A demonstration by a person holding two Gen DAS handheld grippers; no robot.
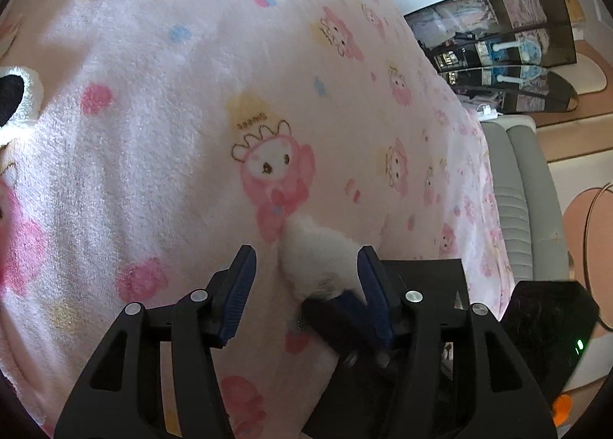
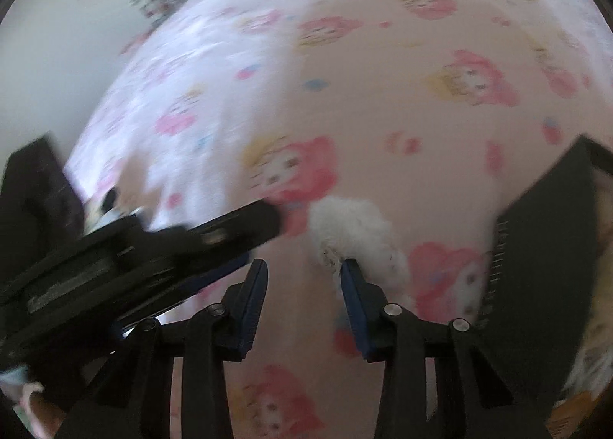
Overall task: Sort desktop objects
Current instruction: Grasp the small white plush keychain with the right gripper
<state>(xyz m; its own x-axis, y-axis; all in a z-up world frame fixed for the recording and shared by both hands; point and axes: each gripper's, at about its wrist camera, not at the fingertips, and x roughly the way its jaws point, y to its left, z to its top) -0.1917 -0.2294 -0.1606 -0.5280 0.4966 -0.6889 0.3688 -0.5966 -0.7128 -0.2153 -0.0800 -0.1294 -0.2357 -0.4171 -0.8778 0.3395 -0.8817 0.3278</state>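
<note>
A pink fleece blanket printed with cartoon bunny figures (image 1: 191,102) covers the whole working surface, which looks like a bed rather than a desk; beyond its far edge the left wrist view shows a grey padded headboard (image 1: 517,194) and a dark mirrored panel (image 1: 498,40).

The left claw (image 1: 306,266) is spread wide. A fluffy white plush piece (image 1: 318,251) lies on the blanket between its fingers, against the right finger's blue pad (image 1: 373,285), with nothing closed on it. The other tool's dark tip pokes in at the plush piece's near end.

The right wrist view is motion-blurred. The right claw (image 2: 304,282) is also spread, and the plush piece (image 2: 352,230) sits just ahead of its right fingertip, touching or nearly touching it; the blur hides which. The left tool crosses in from the left, its tip just beside the plush piece.

A black flat box or tray wall (image 2: 544,247) stands at the right edge of that view, close to the plush piece, and may be where things are sorted to. A white-and-black fuzzy item (image 1: 15,98) shows at the left edge of the left view, well apart.

The sorting looks early or mid-way: the plush piece is not gripped, and at least the fuzzy item also lies loose on the blanket.
</note>
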